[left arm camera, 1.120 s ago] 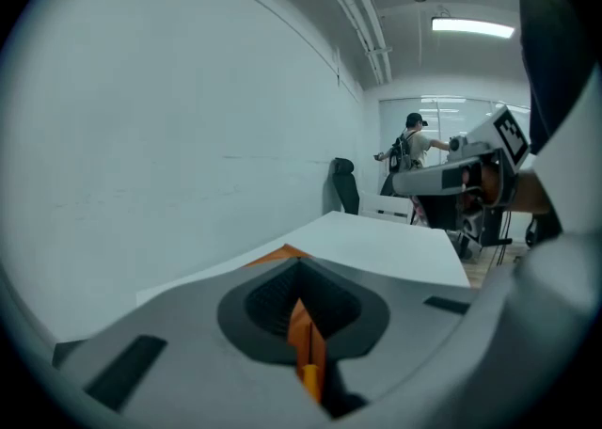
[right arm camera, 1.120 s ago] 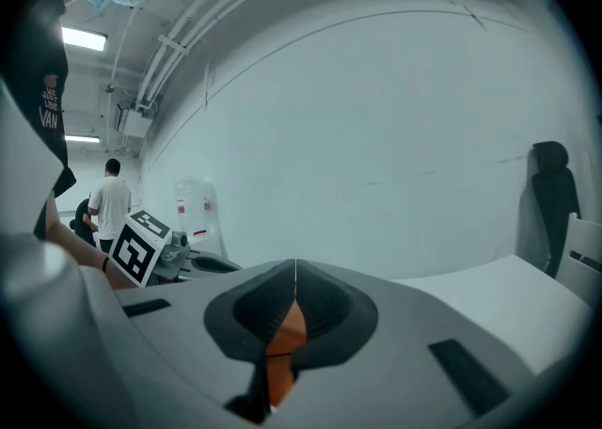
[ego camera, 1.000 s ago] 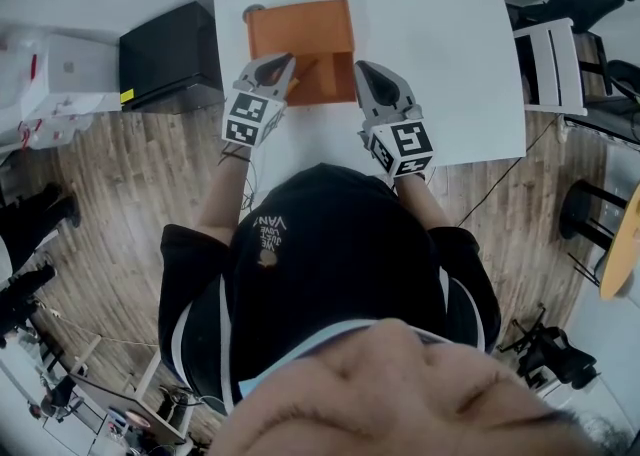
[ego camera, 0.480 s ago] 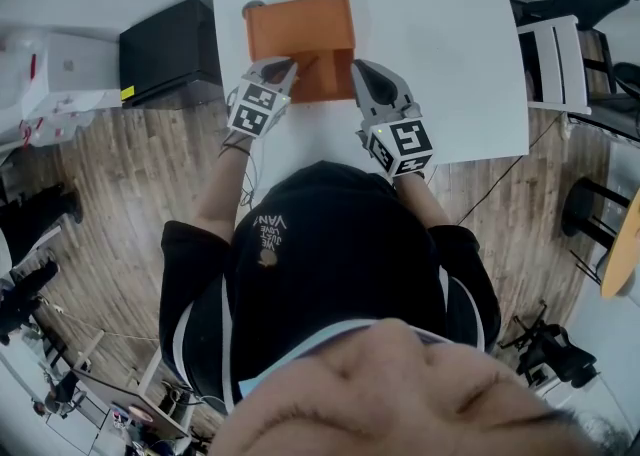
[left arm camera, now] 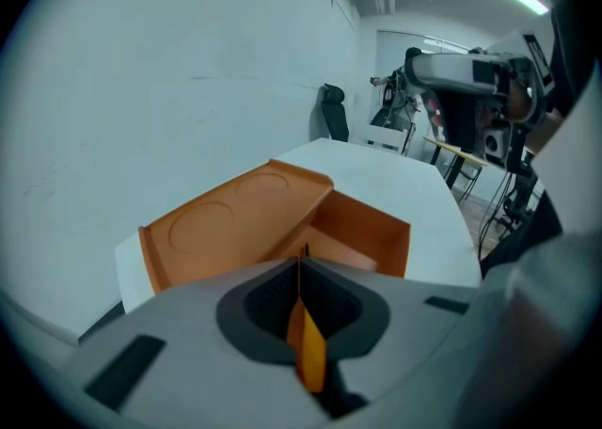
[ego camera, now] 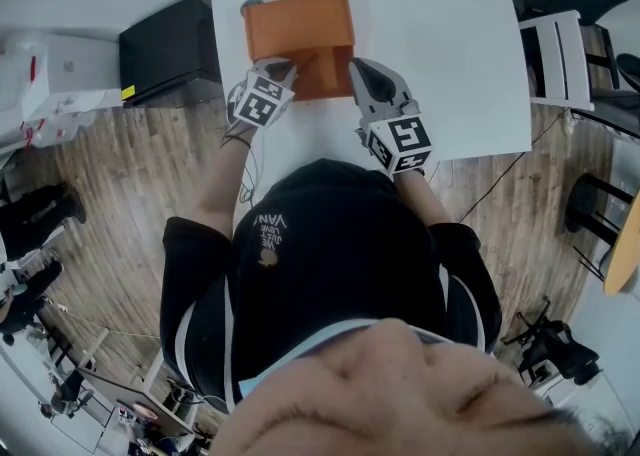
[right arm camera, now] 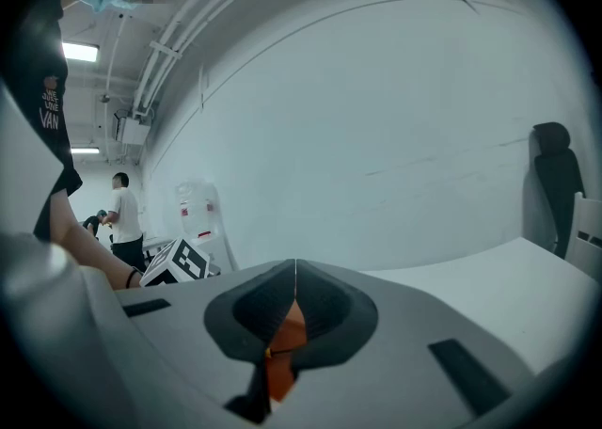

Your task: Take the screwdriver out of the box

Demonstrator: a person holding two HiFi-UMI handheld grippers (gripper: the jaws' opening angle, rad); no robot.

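Your left gripper (ego camera: 288,70) and right gripper (ego camera: 354,66), fingers pressed together and empty, are at the near edge of the open orange plastic box (ego camera: 298,22) on the white surface (ego camera: 440,44).

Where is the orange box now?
In the head view, the orange box lies open on the white table's left half, just ahead of the left gripper and right gripper.

A white table (ego camera: 450,44) stands on wood floor (ego camera: 120,194), a black cabinet (ego camera: 165,49) beside it.
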